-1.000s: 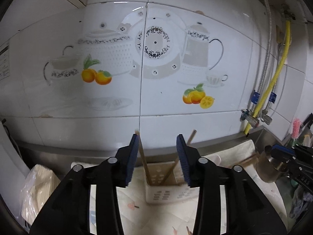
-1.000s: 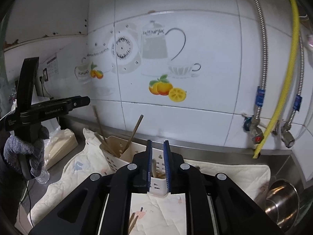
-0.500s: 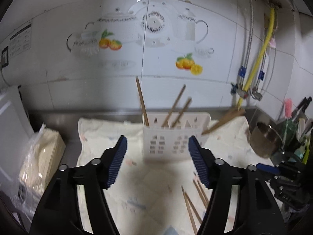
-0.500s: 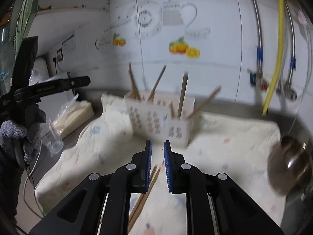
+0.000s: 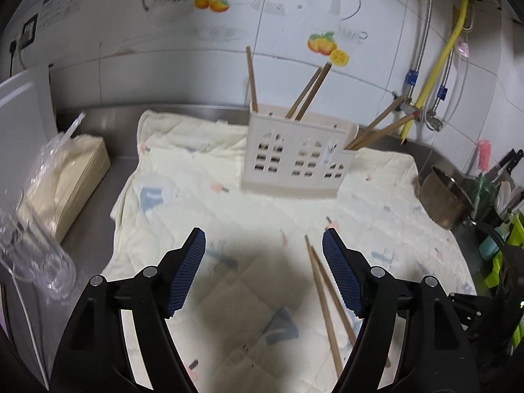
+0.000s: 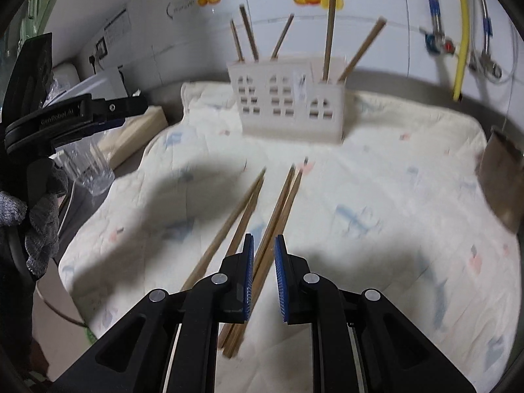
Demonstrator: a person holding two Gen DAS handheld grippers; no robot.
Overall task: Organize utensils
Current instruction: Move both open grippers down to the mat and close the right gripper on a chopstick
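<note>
Both grippers are coming down from wall height toward the quilted cloth, so the white utensil holder is now sitting well ahead of them instead of just under the fingers. Left gripper: jaws have just been opening, now standing wide, nothing between them, hanging over a bare patch of cloth. Right gripper: jaws nearly together, a narrow gap only, gripping nothing; loose chopsticks are lying on the cloth beneath and ahead of its tips, apparently not yet touched. Stock in the holder: five chopsticks showing in the right wrist view, standing or leaning across its compartments. Stock outstanding: about four sticks, in two pairs, lying near each other on the cloth; two of them are also showing beside the left gripper's right finger. Progress is judged at roughly half. Remaining work: picking up the loose sticks and standing them in the holder.
</note>
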